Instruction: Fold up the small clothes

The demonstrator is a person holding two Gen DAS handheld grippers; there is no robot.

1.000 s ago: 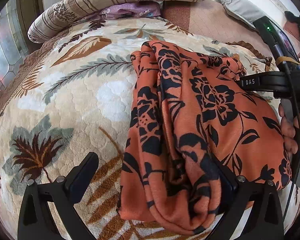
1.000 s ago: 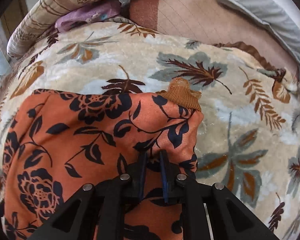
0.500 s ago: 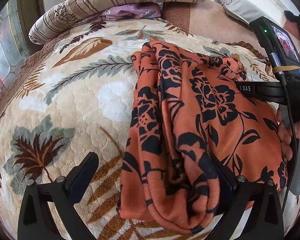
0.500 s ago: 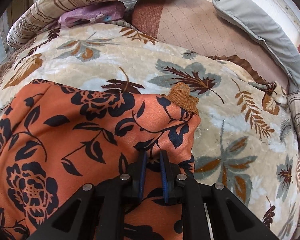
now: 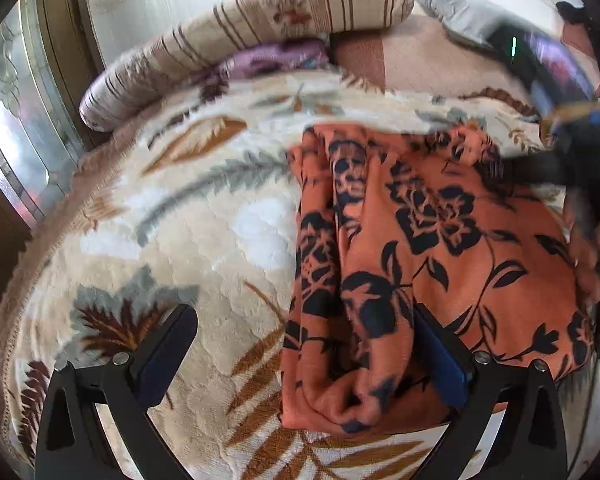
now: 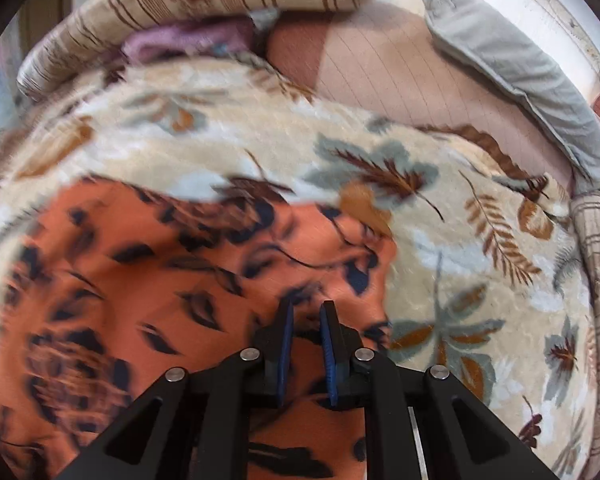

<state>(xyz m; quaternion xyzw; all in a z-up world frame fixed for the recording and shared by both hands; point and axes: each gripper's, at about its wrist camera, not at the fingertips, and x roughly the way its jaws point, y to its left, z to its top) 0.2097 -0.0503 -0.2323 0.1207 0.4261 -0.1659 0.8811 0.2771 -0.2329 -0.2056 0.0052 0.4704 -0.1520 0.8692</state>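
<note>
While its two blue-padded fingers point(image 6: 327, 356) stood pressed close together, the right claw point(image 6: 306, 320) pinched a fold of the orange garment point(image 6: 172, 280), a thin ridge of the cloth caught between the pads. That garment, printed with black flowers and leaves, lay spread to the left of the claw in the right wrist view, with a small tan ribbed edge point(image 6: 360, 204) showing at its far corner. In the left wrist view the left claw point(image 5: 304, 344) was spread wide: its left finger point(image 5: 168, 356) hung over the bare blanket, apart from the cloth, while its right finger point(image 5: 440, 360) sat against the bunched near edge of the orange garment point(image 5: 440, 248), whose folds lay between the two fingers without being squeezed. At the right edge of that view, blurred, the black body of the right claw's tool point(image 5: 572, 160) reached over the garment, with the person's hand point(image 5: 588, 252) around its handle. Under everything lay a cream blanket point(image 6: 480, 280) with grey and brown leaf patterns, covering a bed. Farther back were a striped bolster point(image 5: 292, 12), a purple cloth point(image 5: 276, 58) tucked beneath it, a pinkish quilted sheet point(image 6: 380, 80) and a grey pillow point(image 6: 512, 80).
</note>
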